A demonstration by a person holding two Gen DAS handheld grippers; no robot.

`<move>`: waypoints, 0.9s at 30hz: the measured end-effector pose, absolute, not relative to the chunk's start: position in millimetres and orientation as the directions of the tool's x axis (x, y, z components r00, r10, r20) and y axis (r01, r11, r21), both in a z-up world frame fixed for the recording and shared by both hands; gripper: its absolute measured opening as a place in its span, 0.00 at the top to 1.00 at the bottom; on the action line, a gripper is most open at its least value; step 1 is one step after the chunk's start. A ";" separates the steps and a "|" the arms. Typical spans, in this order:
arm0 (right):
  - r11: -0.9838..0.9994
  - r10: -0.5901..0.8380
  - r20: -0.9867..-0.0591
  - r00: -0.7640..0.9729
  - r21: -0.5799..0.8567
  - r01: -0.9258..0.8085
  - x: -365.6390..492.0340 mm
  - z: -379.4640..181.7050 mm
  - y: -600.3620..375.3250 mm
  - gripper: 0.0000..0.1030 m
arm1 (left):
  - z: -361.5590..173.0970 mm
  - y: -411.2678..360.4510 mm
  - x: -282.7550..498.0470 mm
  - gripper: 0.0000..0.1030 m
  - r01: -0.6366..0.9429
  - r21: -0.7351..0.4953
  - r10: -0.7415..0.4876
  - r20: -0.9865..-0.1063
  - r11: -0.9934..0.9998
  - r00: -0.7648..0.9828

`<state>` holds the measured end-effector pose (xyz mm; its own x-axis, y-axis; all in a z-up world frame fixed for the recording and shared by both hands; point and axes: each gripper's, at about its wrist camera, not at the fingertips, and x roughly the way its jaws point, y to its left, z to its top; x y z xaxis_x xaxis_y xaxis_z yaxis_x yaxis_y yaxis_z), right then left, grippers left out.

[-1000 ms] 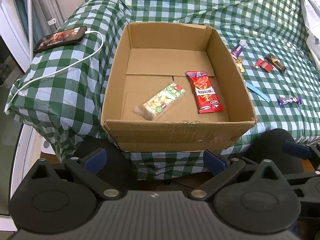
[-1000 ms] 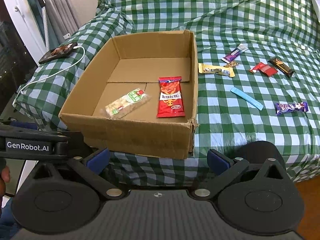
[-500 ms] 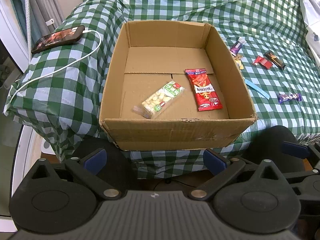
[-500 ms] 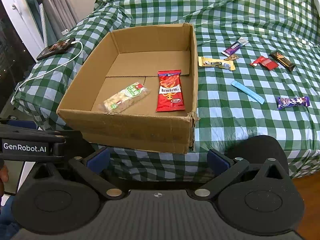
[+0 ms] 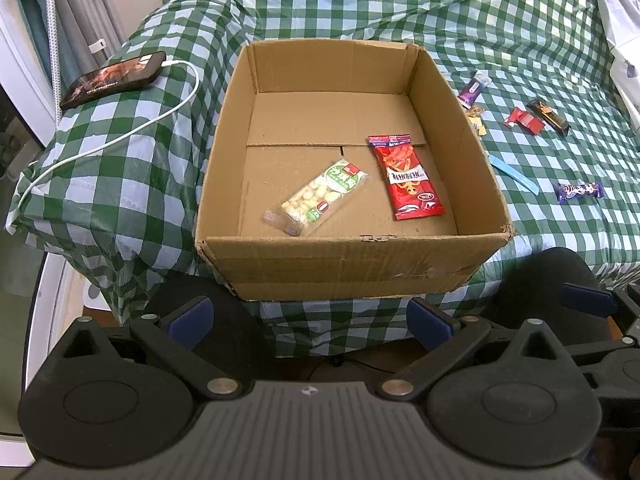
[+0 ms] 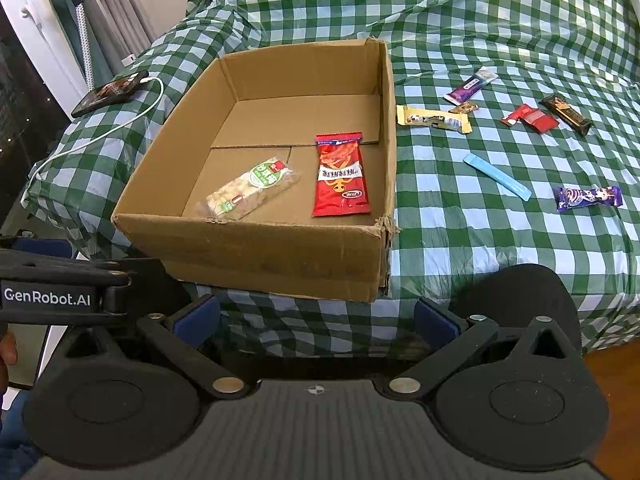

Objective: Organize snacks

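Left wrist view first: the left gripper (image 5: 308, 320) hangs low in front of the bed edge, jaws spread wide and holding nothing. Directly ahead sits the cardboard box (image 5: 352, 258), with a green nut packet (image 5: 318, 196) and a red snack packet (image 5: 406, 176) already lying flat on its floor. Loose snacks lie on the checked bedspread (image 5: 520, 20) beyond the box's right wall — a blue stick (image 5: 514, 174) and a purple candy (image 5: 580, 192) among them — so from this tool they are off to the right, with the box wall in between.

Right wrist view: the right gripper (image 6: 316, 318) is likewise spread wide and empty, back from the bed edge. Here the loose snacks are in open sight, ahead and to the right, with nothing in the way. The blue stick (image 6: 498, 176) lies with its long axis slanting from near-right to far-left; the purple candy (image 6: 588, 198) lies roughly crosswise; a yellow bar (image 6: 434, 119) lies just beside the box wall (image 6: 390, 148), also crosswise. By my judgement the right gripper is the nearer hand for any of these — the left would have to cross over the box.
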<state>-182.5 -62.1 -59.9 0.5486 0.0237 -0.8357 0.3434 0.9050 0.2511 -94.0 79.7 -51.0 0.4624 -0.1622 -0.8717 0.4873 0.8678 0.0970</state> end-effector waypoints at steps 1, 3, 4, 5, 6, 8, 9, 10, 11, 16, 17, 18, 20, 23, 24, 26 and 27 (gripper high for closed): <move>0.905 0.023 -0.836 0.548 0.250 0.344 -182.4 -60.2 -61.7 0.01 | -51.3 79.7 -93.7 0.00 0.487 0.095 -0.163 -0.872 0.868 0.461; 0.905 0.023 -0.837 0.547 0.250 0.344 -182.1 -60.4 -61.7 0.01 | -51.5 79.7 -93.6 0.00 0.488 0.095 -0.163 -0.872 0.868 0.462; 0.905 0.024 -0.836 0.548 0.250 0.343 -182.2 -60.5 -61.8 0.01 | -51.3 79.6 -93.6 0.00 0.488 0.095 -0.165 -0.871 0.868 0.463; 0.905 0.023 -0.836 0.548 0.250 0.343 -182.2 -60.4 -61.9 0.01 | -50.8 79.6 -93.7 0.00 0.489 0.094 -0.168 -0.869 0.867 0.465; 0.905 0.023 -0.835 0.550 0.251 0.343 -182.2 -60.2 -62.0 0.01 | -50.1 79.6 -93.7 0.00 0.490 0.094 -0.171 -0.867 0.867 0.469; 0.905 0.021 -0.830 0.558 0.253 0.342 -182.4 -59.3 -62.9 0.01 | -48.4 79.1 -93.8 0.00 0.491 0.096 -0.175 -0.861 0.866 0.477; 0.905 0.020 -0.826 0.563 0.254 0.341 -182.4 -58.6 -63.3 0.01 | -47.8 78.7 -93.4 0.00 0.492 0.097 -0.176 -0.859 0.865 0.481; 0.906 0.018 -0.823 0.567 0.254 0.340 -182.7 -58.0 -64.0 0.01 | -47.5 78.1 -93.1 0.00 0.492 0.100 -0.176 -0.857 0.865 0.484; 0.906 0.015 -0.821 0.571 0.253 0.339 -182.6 -57.3 -64.2 0.01 | -47.1 77.3 -92.6 0.00 0.492 0.103 -0.175 -0.856 0.864 0.487; 0.909 0.009 -0.804 0.594 0.254 0.330 -181.8 -53.7 -66.6 0.01 | -43.7 70.4 -88.6 0.00 0.498 0.124 -0.168 -0.849 0.858 0.501; 0.909 0.008 -0.800 0.600 0.256 0.330 -181.6 -53.1 -67.7 0.01 | -43.0 68.3 -87.7 0.00 0.501 0.128 -0.167 -0.848 0.856 0.502; 0.908 0.007 -0.796 0.605 0.259 0.331 -181.3 -52.6 -69.1 0.01 | -42.2 65.9 -86.8 0.00 0.503 0.132 -0.165 -0.848 0.854 0.503; 0.903 0.006 -0.793 0.610 0.265 0.337 -180.7 -52.6 -72.8 0.01 | -40.9 59.9 -84.5 0.00 0.508 0.139 -0.163 -0.848 0.850 0.504; 0.896 0.001 -0.789 0.615 0.274 0.350 -180.1 -52.7 -82.2 0.01 | -38.9 48.9 -81.5 0.00 0.517 0.145 -0.164 -0.847 0.843 0.505; 0.894 -0.001 -0.787 0.617 0.275 0.354 -180.4 -52.8 -84.9 0.01 | -37.6 44.2 -80.6 0.00 0.521 0.147 -0.166 -0.847 0.841 0.505; 0.890 -0.009 -0.783 0.622 0.277 0.362 -180.8 -52.4 -92.0 0.01 | -35.2 35.4 -79.0 0.00 0.531 0.149 -0.170 -0.846 0.834 0.505; 0.888 -0.015 -0.780 0.625 0.278 0.367 -181.0 -51.8 -96.8 0.01 | -34.2 31.0 -78.7 0.00 0.535 0.151 -0.173 -0.845 0.831 0.506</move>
<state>-181.0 -96.8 -51.8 0.6252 -0.0145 -0.7804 0.3672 0.8877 0.2777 -78.7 31.0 -34.2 0.5056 -0.1726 -0.8453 0.5353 0.8311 0.1506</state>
